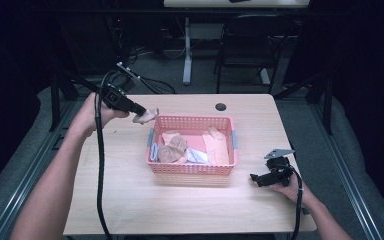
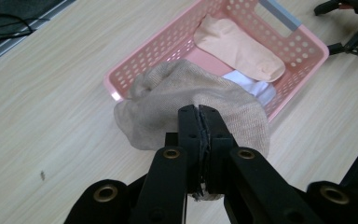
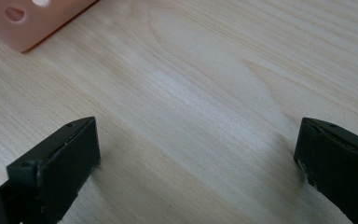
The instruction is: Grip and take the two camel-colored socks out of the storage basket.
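My left gripper (image 1: 141,111) (image 2: 199,112) is shut on a beige sock (image 1: 146,115) (image 2: 186,102), which hangs bunched from its jaws just off the far left corner of the pink basket (image 1: 192,170) (image 2: 121,74). Inside the basket lie a peach sock (image 1: 217,145) (image 2: 240,46), a white cloth (image 1: 196,156) (image 2: 254,86) and another crumpled beige sock (image 1: 172,150). My right gripper (image 1: 258,179) (image 3: 196,154) rests low over the table to the right of the basket, jaws wide open with only bare wood between them.
The wooden table (image 1: 130,200) (image 3: 205,70) has a round cable hole (image 1: 221,107) near its far edge. A corner of the basket (image 3: 23,23) shows at the upper left of the right gripper view. A chair (image 1: 245,45) stands beyond the table.
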### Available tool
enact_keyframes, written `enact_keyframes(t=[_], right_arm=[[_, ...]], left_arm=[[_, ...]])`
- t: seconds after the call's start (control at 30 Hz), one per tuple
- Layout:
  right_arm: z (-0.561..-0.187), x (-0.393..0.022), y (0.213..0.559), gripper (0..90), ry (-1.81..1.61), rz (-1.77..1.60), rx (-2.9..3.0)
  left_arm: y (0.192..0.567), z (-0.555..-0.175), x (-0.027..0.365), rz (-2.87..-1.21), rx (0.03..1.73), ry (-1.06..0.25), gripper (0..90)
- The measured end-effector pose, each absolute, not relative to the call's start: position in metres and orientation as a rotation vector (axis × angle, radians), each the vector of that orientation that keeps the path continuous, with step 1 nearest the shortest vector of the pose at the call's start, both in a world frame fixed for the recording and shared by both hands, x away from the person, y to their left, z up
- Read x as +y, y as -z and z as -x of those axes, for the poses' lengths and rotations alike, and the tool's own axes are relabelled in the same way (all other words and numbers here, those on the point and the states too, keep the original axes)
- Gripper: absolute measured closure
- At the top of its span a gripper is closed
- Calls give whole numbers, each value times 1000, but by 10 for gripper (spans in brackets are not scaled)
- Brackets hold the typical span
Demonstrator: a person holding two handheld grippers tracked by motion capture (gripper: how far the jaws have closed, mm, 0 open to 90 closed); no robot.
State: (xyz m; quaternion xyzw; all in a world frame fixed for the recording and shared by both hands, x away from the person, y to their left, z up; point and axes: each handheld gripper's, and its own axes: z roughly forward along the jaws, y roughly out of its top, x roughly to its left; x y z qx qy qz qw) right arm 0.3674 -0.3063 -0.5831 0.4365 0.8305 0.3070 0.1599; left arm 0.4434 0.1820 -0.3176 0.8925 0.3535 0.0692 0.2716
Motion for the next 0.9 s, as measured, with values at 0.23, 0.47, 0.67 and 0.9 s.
enact_keyframes(t=[0.23, 0.47, 0.67, 0.9], right_arm=[[-367, -306, 583, 0, -874, -1249, 2374], [-367, -306, 583, 0, -874, -1250, 2374], [-367, -306, 583, 0, -880, -1252, 2372], [-367, -306, 583, 0, -880, -1252, 2371]], left_arm=[[315, -440, 205, -2387, 999, -214, 883], [317, -438, 229, -2365, 1057, -231, 883], [327, -438, 249, -2356, 1125, -241, 883], [342, -439, 265, -2359, 1192, -241, 883]])
